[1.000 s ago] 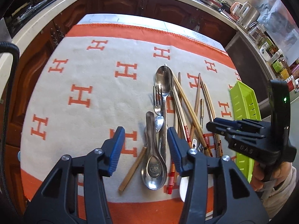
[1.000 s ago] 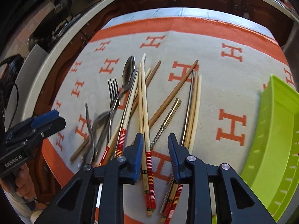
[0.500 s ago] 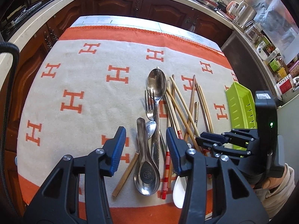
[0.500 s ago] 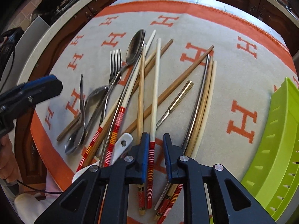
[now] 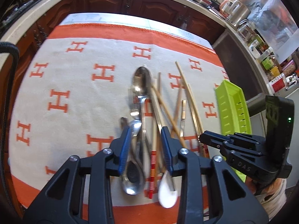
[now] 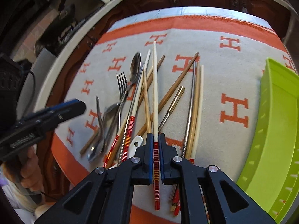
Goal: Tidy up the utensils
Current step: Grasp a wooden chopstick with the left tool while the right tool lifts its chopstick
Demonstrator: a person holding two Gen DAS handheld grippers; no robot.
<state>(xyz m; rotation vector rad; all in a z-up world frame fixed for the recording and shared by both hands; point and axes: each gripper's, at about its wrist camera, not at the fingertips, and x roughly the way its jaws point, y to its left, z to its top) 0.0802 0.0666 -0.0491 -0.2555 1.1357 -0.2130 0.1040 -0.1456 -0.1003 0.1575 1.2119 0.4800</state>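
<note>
A heap of utensils lies on the orange-and-cream H-patterned cloth [image 5: 74, 85]: metal spoons [image 5: 141, 80], a fork [image 6: 122, 82], a white spoon [image 5: 167, 192] and several chopsticks. My right gripper [image 6: 155, 140] is shut on a pale chopstick with a red-striped end [image 6: 155, 85], which points away over the heap. My left gripper [image 5: 144, 134] is open, its fingers straddling the spoon handles and a red-striped chopstick [image 5: 153, 166]. The right gripper also shows in the left wrist view [image 5: 203, 140].
A lime green slotted tray [image 6: 276, 123] stands at the right of the cloth, also in the left wrist view [image 5: 231, 106]. Dark wooden cabinets and a countertop with kettles and jars ring the table. The left gripper shows in the right wrist view [image 6: 74, 106].
My right gripper has closed on the pale red-striped chopstick and raised its near end. My left gripper has moved forward and down over the spoon handles, staying open.
</note>
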